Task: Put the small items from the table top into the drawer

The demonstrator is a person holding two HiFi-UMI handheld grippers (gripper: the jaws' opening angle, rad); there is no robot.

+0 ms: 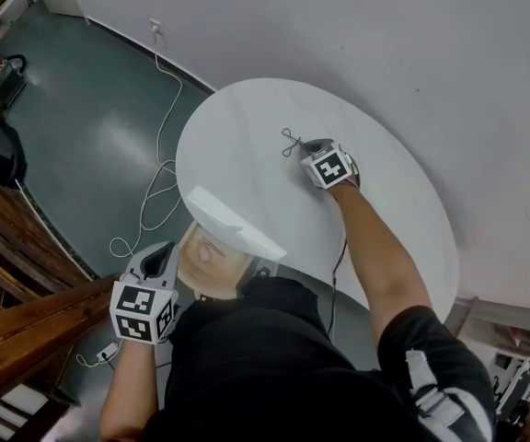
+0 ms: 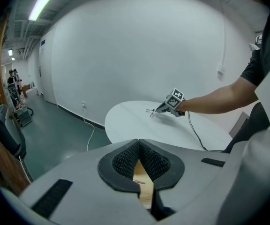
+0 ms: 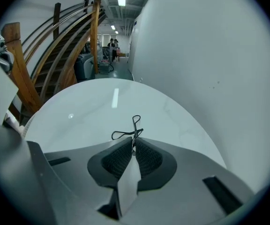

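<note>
Your right gripper (image 3: 134,148) has its jaws nipped on the near end of the black wire item (image 3: 136,131), whose length runs straight ahead across the worktop (image 3: 78,111). Your left gripper (image 2: 138,148), jaws together and empty, hangs well apart.

Soft, even light falls from ceiling tubes (image 2: 42,3). A pale streak of glare lies on the glossy worktop (image 3: 78,121). Both gripper views bow outward with black corners, and the far corridor (image 3: 110,50) looks soft, perhaps unfocused.
</note>
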